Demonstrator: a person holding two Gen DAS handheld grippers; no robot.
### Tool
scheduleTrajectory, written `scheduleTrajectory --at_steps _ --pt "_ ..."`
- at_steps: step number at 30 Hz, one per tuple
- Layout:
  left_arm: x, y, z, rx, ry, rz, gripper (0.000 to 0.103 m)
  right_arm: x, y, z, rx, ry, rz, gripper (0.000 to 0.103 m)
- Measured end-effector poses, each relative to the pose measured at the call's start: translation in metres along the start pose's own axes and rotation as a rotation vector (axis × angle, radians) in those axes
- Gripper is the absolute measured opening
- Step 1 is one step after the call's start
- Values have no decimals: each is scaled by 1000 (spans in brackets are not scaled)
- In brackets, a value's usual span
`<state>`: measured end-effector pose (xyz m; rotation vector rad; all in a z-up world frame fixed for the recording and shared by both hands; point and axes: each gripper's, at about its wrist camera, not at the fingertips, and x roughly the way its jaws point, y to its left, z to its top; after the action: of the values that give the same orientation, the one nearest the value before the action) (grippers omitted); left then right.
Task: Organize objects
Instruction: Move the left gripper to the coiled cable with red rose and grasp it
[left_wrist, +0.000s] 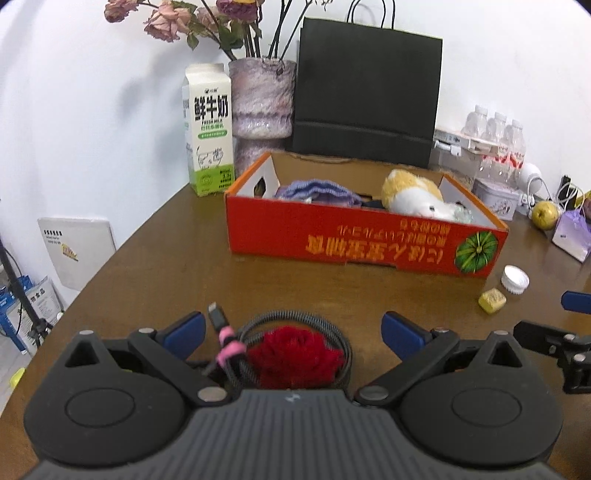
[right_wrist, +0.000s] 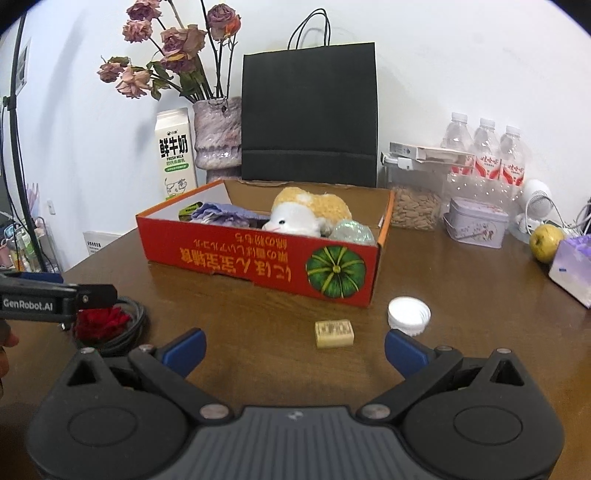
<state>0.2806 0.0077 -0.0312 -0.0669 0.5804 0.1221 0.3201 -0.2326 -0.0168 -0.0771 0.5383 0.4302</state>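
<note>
My left gripper (left_wrist: 293, 332) has its fingers spread wide around the red rose (left_wrist: 295, 354) lying on the coiled cable (left_wrist: 236, 332) on the desk (left_wrist: 166, 266), so closing now could snag the cable too, while my right gripper (right_wrist: 293, 349) hangs open near the soap bar (right_wrist: 334, 333).

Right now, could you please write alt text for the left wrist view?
The open left gripper hovers over a red fabric rose ringed by a coiled cable on a brown table; behind stands a red cardboard box holding a plush toy.
</note>
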Motion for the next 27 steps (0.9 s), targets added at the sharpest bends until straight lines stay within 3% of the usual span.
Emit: scheduleTrajectory --at_steps 12,27 --pt "5 -3 -25 15 85 1 103 -5 3 -29 -20 71 -25 103" --pt "36 -6 -16 23 142 46 103 15 1 -34 6 157 -40 103"
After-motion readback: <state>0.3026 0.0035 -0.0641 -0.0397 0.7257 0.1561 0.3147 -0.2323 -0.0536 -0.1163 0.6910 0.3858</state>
